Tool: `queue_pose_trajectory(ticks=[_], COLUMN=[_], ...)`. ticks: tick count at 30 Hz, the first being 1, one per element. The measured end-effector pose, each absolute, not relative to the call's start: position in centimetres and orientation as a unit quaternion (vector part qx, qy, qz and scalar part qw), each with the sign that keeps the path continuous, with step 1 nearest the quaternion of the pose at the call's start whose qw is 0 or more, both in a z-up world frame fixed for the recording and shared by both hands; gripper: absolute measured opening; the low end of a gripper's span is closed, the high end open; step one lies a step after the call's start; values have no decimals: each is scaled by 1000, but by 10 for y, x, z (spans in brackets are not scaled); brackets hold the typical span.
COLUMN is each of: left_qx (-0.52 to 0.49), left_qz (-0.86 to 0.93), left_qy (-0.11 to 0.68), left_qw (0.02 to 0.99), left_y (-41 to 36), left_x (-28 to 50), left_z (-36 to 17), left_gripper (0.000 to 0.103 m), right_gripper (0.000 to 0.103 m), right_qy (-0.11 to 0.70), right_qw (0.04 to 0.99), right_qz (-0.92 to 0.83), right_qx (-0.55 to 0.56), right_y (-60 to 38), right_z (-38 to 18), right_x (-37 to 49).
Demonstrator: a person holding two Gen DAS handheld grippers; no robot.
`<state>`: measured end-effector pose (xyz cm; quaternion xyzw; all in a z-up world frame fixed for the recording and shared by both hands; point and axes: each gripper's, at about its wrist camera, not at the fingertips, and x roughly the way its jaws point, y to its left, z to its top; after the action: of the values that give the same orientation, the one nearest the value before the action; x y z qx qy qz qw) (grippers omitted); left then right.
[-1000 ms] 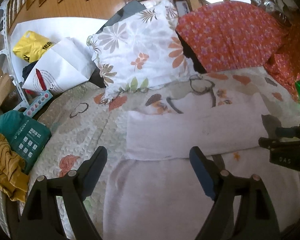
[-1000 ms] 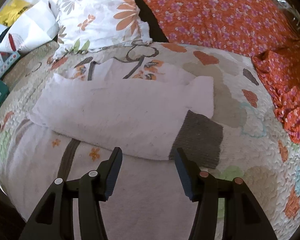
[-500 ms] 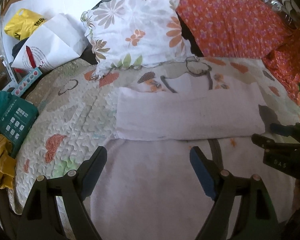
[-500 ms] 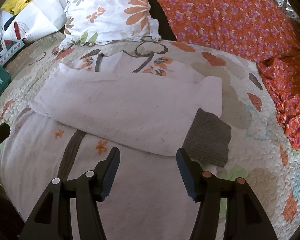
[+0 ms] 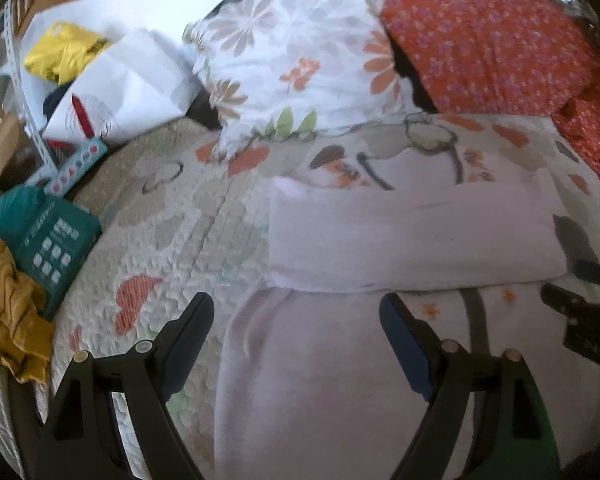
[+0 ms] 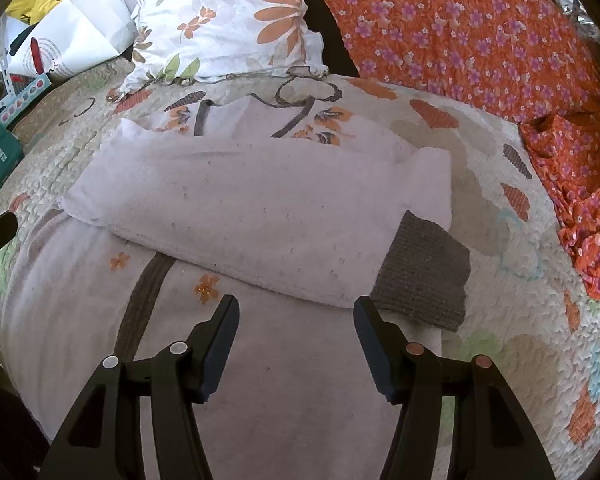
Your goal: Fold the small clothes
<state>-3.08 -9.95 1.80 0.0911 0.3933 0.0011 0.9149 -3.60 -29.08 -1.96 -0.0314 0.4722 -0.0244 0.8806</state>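
Note:
A pale pink small garment (image 5: 340,360) lies flat on the quilted bed, also in the right wrist view (image 6: 260,360). A sleeve is folded across its chest as a wide band (image 5: 412,240) (image 6: 260,208), ending in a dark grey cuff (image 6: 424,272). A grey stripe (image 6: 140,300) and orange flower prints mark its front. My left gripper (image 5: 296,320) is open and empty, above the garment's left body. My right gripper (image 6: 296,320) is open and empty, just short of the folded sleeve's near edge; its fingers (image 5: 580,300) show at the right of the left view.
A white floral pillow (image 5: 300,60) and an orange floral cushion (image 5: 488,40) lie behind the garment. Orange cloth (image 6: 580,180) lies at the right. At the left are a white paper bag (image 5: 120,88), a teal box (image 5: 52,248) and a mustard striped cloth (image 5: 4,300).
Both grippers have drawn back slightly toward me over the garment and stay open. The garment and its folded sleeve have not moved.

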Motion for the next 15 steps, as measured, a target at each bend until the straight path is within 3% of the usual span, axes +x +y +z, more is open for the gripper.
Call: queue_pose_trajectory(ticks=[15], left_qx=[80], left_qz=[10], left_qy=[408], left_qw=[909], left_y=[-90], left_x=[-22], left_z=[15], left_gripper=[84], right_gripper=[65], right_qy=[477], right_qw=[878], right_qz=[-23], right_qx=[-34], right_y=[-285], right_z=[-23], right_x=[-37])
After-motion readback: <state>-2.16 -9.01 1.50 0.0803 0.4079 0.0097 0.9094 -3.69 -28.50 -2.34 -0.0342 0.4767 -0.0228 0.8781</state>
